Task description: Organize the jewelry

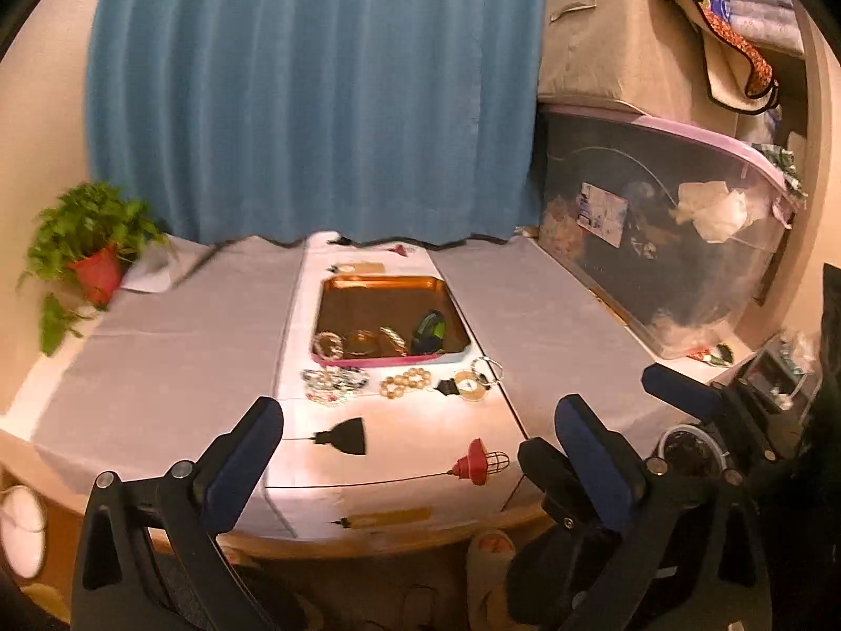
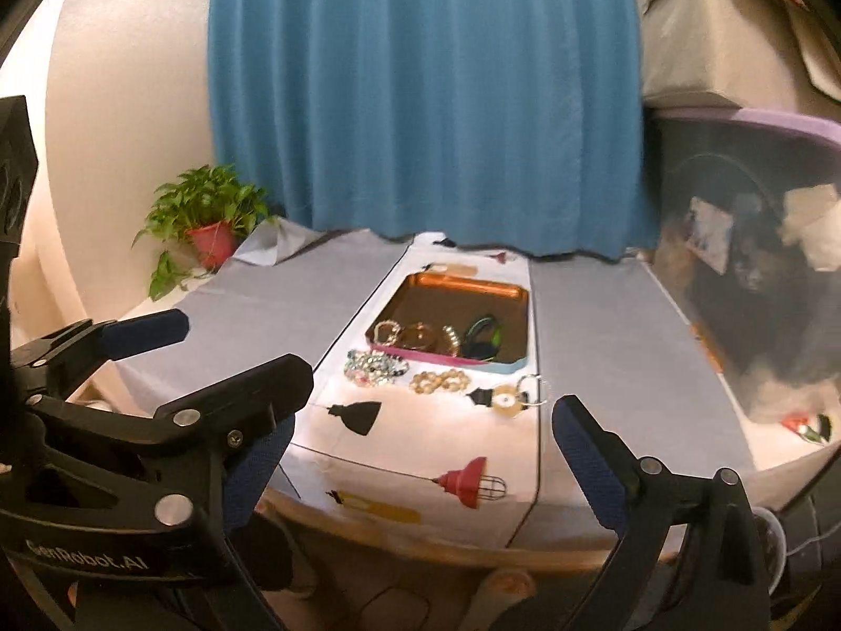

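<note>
The left gripper (image 1: 415, 452) and the right gripper (image 2: 426, 452) both hang side by side in the air with their jaws spread wide and nothing between them, and each one appears at the edge of the other's view.

One tray (image 1: 391, 281), four bracelets inside, three pieces outside, one plant (image 1: 86, 226).

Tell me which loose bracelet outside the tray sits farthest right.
The silver ring bracelet, lying by the tray's near right corner. The gold bead bracelet is central; the multicolour bead bracelet lies leftmost.
</note>
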Demonstrator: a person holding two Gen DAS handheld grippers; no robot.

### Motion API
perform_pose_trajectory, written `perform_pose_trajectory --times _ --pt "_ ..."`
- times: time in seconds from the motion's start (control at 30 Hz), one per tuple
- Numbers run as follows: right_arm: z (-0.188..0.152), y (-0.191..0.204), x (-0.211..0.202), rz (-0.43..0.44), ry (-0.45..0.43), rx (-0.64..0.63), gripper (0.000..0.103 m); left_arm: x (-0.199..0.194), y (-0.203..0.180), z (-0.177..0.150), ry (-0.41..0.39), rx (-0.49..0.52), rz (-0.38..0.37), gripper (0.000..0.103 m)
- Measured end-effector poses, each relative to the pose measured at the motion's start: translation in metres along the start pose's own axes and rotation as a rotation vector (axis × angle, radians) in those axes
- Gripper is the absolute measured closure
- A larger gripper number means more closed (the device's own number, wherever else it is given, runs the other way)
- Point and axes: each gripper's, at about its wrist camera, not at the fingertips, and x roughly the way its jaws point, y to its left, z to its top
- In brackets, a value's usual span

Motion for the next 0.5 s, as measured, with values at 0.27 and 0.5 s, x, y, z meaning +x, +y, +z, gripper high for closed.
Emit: perform_pose_trajectory --times 0.27,0.5 --pt "0.013 -0.015 -0.030 0.046 0.004 0.074 0.004 -0.032 -0.022 0.012 -0.011 -0.002 0.092 0.000" --pt "0.026 -0.017 -0.030 0.051 0.009 0.089 0.004 -0.033 -0.024 0.022 -0.009 0.006 0.095 0.000"
